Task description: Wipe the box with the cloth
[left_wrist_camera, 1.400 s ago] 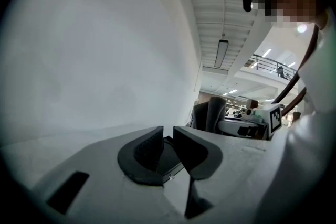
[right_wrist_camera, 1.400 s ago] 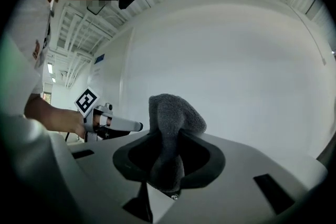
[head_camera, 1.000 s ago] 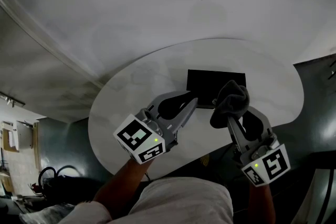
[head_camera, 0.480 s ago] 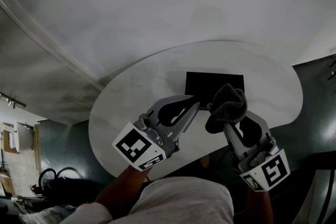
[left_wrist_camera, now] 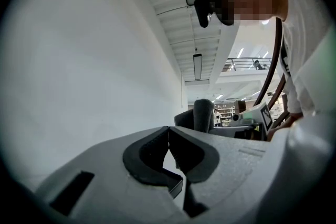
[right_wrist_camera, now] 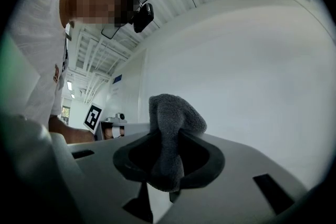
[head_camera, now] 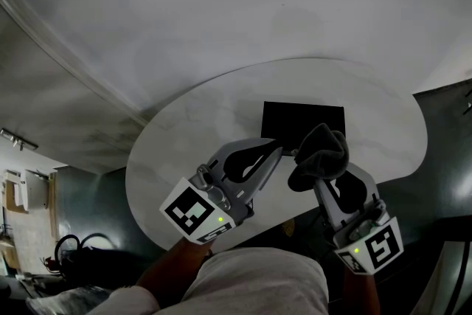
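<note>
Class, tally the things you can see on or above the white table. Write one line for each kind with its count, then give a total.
black box: 1
grey cloth: 1
grippers: 2 (left gripper, right gripper)
Total: 4

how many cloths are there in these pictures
1. The dark grey fuzzy cloth is clamped in the right gripper, bunched up by the near edge of the flat black box on the round white table. No other cloth shows.
</note>
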The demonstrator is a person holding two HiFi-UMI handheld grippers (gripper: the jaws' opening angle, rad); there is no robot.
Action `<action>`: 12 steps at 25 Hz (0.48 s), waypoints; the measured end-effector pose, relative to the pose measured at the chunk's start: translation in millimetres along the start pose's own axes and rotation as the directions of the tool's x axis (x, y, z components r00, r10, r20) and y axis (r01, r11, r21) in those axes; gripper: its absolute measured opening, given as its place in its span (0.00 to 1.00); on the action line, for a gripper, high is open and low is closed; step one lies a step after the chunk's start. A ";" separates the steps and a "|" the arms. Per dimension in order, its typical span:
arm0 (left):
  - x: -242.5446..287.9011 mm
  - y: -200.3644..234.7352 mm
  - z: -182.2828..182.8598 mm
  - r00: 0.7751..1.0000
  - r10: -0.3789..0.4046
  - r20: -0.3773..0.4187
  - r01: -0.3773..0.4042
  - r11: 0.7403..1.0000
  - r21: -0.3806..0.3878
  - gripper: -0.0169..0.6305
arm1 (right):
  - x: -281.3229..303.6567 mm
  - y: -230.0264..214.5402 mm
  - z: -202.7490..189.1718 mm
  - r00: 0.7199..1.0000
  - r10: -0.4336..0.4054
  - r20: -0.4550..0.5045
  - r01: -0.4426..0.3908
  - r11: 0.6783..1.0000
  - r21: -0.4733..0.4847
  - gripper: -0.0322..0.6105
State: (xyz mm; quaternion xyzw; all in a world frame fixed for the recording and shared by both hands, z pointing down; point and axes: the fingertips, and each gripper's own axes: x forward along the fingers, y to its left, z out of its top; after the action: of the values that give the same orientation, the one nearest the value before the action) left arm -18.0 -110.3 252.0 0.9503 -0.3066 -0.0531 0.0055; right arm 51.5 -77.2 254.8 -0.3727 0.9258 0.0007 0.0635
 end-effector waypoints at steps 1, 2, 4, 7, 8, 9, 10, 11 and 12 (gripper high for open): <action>-0.4 -0.1 -0.4 1.000 0.001 -0.002 -0.001 1.000 -0.004 0.05 | -0.3 0.1 -0.2 1.000 -0.003 0.003 0.003 1.000 0.001 0.19; -0.7 -0.3 -0.3 1.000 0.002 -0.003 -0.002 1.000 -0.008 0.05 | -0.6 0.3 0.1 1.000 -0.004 0.007 0.004 1.000 0.003 0.19; -0.3 -1.2 0.6 1.000 0.000 0.000 0.000 1.000 -0.007 0.05 | -1.4 0.8 1.1 1.000 -0.008 0.013 0.008 1.000 0.005 0.19; 0.6 -1.8 -1.4 1.000 -0.003 -0.003 0.003 1.000 -0.009 0.05 | -2.4 1.3 0.4 1.000 -0.013 0.020 0.013 1.000 0.010 0.19; 0.7 -2.0 -2.8 1.000 -0.004 -0.009 0.004 1.000 -0.013 0.05 | -2.6 1.5 -0.2 1.000 -0.015 0.022 0.015 1.000 0.010 0.19; 0.9 -2.3 -3.6 1.000 -0.005 -0.010 0.005 1.000 -0.015 0.05 | -2.9 1.7 -0.9 1.000 -0.017 0.024 0.017 1.000 0.011 0.19; 1.1 -2.4 -3.7 1.000 -0.006 -0.008 0.006 1.000 -0.014 0.05 | -3.3 1.8 -1.7 1.000 -0.019 0.024 0.019 1.000 0.011 0.19; 1.3 -2.3 -3.7 1.000 -0.008 -0.004 0.008 1.000 -0.011 0.05 | -3.4 2.0 -2.4 1.000 -0.020 0.022 0.020 1.000 0.012 0.19; 1.6 -2.1 -3.6 1.000 -0.009 0.000 0.009 1.000 -0.007 0.05 | -3.4 2.1 -3.1 1.000 -0.021 0.021 0.021 1.000 0.013 0.19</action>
State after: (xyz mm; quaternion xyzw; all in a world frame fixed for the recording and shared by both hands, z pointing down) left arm -15.2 -109.6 255.3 0.9517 -0.3022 -0.0543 0.0088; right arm 52.1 -73.5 258.2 -0.3821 0.9210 -0.0021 0.0758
